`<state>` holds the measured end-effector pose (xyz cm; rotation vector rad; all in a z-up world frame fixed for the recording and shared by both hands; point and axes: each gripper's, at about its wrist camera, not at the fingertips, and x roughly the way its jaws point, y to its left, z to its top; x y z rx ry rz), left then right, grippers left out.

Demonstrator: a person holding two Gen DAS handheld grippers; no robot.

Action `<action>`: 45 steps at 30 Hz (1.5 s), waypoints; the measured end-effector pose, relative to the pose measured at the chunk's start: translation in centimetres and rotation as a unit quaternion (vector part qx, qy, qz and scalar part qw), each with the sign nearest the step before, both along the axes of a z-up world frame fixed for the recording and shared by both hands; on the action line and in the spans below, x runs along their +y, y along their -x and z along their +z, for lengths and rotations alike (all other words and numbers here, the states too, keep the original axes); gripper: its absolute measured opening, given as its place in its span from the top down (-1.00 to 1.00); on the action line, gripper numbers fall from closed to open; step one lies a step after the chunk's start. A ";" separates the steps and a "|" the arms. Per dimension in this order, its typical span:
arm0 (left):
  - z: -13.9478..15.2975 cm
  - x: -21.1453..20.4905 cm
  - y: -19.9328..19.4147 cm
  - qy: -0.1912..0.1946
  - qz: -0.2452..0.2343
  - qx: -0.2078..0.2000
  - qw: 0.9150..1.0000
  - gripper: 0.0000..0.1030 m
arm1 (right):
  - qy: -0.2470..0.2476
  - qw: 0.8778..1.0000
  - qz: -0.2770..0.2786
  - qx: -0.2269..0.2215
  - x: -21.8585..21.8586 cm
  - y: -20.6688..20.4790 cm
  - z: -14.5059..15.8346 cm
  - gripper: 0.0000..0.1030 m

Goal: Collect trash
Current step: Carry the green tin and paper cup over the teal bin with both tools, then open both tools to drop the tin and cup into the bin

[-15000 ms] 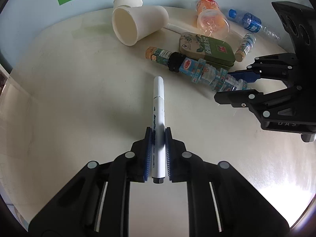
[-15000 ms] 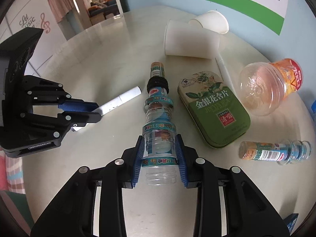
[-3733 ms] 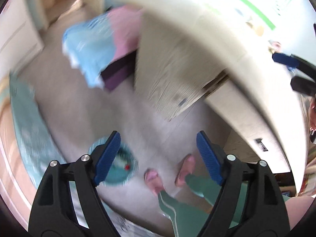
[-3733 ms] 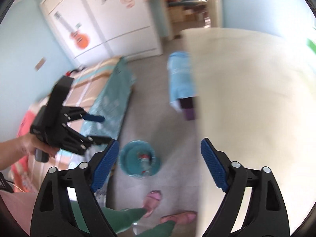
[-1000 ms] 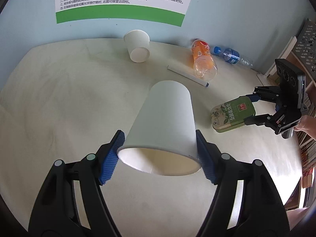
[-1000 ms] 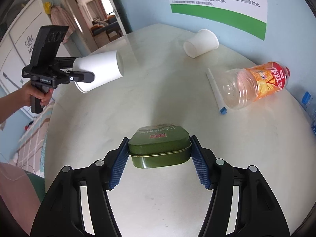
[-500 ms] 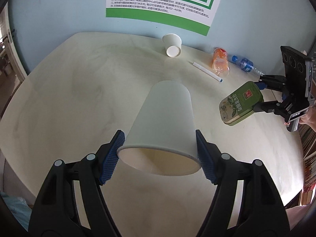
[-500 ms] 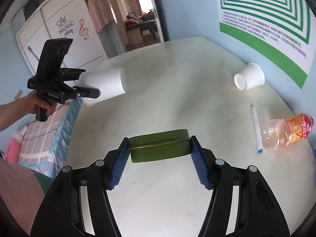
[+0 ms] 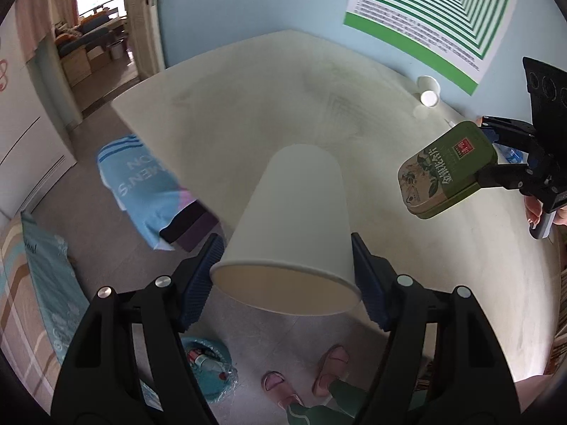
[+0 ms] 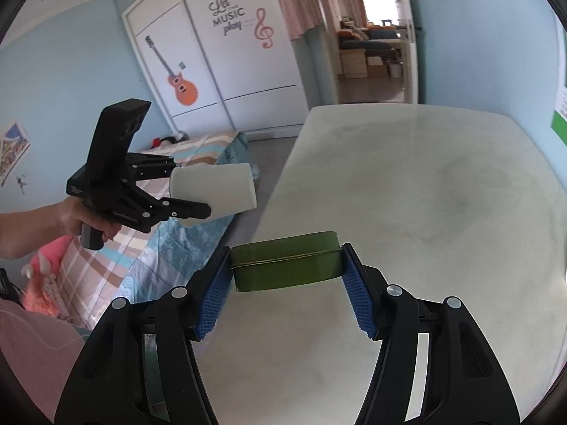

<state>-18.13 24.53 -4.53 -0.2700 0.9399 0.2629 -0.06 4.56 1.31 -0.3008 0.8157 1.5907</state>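
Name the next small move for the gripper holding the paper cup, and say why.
Probably carry the left gripper on toward the teal bin on the floor before letting go: its fingers clamp the paper cup, which hangs near the table edge, not yet over the bin.

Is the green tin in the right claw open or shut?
Shut. The green tin shows its lid seated flush along the seam, and in the left wrist view its printed top lies closed.
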 end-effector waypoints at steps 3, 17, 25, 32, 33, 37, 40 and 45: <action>-0.8 2.3 4.2 0.008 0.040 0.003 0.999 -0.33 | 0.004 0.999 0.038 0.006 4.5 2.9 0.0 -0.20; -8.4 10.3 21.5 0.043 0.189 0.062 0.979 -0.34 | 0.044 0.980 0.190 0.025 22.6 21.4 -2.2 -0.20; -18.0 12.6 26.7 0.115 0.259 0.096 0.954 -0.34 | 0.127 0.967 0.218 0.040 28.0 28.3 -11.0 -0.20; -29.1 13.2 29.9 0.153 0.293 0.140 0.933 -0.34 | 0.201 0.960 0.176 0.079 30.2 31.1 -23.0 -0.20; -31.0 13.2 30.2 0.158 0.295 0.148 0.931 -0.34 | 0.214 0.959 0.167 0.083 30.4 31.4 -25.3 -0.20; -37.9 13.0 31.2 0.173 0.304 0.180 0.920 -0.34 | 0.258 0.950 0.149 0.093 31.7 32.9 -33.2 -0.20; -42.7 12.9 31.6 0.187 0.302 0.202 0.913 -0.34 | 0.287 0.942 0.145 0.095 32.0 33.9 -38.1 -0.20; -48.5 13.6 32.5 0.219 0.322 0.198 0.899 -0.39 | 0.312 0.936 0.145 0.078 32.8 35.4 -45.0 -0.20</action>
